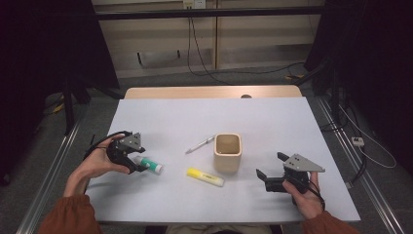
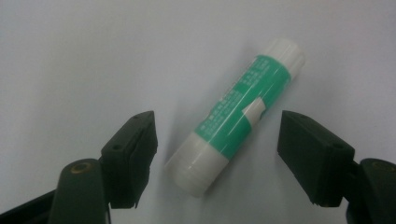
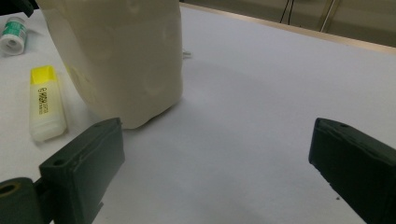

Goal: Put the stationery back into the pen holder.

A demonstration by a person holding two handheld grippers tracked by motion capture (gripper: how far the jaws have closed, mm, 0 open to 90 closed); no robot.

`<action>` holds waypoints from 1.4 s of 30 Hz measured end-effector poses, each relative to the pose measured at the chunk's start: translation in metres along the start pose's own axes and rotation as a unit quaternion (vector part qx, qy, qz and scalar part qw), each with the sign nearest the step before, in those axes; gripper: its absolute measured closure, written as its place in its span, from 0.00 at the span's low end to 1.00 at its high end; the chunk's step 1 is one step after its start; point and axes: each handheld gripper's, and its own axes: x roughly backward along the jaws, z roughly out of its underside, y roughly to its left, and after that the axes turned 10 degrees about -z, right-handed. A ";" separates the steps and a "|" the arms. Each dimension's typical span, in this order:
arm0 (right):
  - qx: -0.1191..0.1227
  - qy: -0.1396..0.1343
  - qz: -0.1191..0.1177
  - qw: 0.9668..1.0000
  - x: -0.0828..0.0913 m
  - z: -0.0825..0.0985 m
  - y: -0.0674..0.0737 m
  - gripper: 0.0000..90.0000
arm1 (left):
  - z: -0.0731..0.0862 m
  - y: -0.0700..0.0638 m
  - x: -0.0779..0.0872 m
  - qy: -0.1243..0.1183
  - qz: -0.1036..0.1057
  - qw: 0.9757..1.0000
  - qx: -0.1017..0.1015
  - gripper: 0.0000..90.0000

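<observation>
The glue stick [image 2: 236,120] lies untouched between the released left gripper's [image 2: 217,156] jaws.

Left claw [image 1: 139,165] low at left side, held in left hand [image 1: 97,163], tips angled down, jaws apart, pads touching nothing. Right claw [image 1: 271,170] at right side in right hand [image 1: 304,192], held roughly level, jaws wide apart, nothing between them.

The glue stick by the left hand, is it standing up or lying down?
Lying down: the glue stick rests on its side on the table, between the left gripper's open jaws.
</observation>
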 end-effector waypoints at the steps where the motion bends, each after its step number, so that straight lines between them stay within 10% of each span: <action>1: 0.000 0.000 0.000 1.000 0.000 0.000 0.000 0.04 | 0.001 0.001 -0.002 0.000 0.000 1.000 0.002 0.32; 10: 0.000 0.000 -0.001 1.000 0.000 0.000 0.000 0.04 | 0.000 0.000 -0.012 0.013 0.022 1.000 -0.012 0.45; 27: 0.000 0.000 0.000 1.000 0.000 0.000 0.000 0.04 | -0.002 -0.001 -0.010 0.040 0.044 0.998 0.027 0.73; 42: 0.001 0.000 -0.002 1.000 0.000 0.000 0.000 0.04 | 0.006 -0.007 0.010 -0.003 0.028 0.993 0.116 0.73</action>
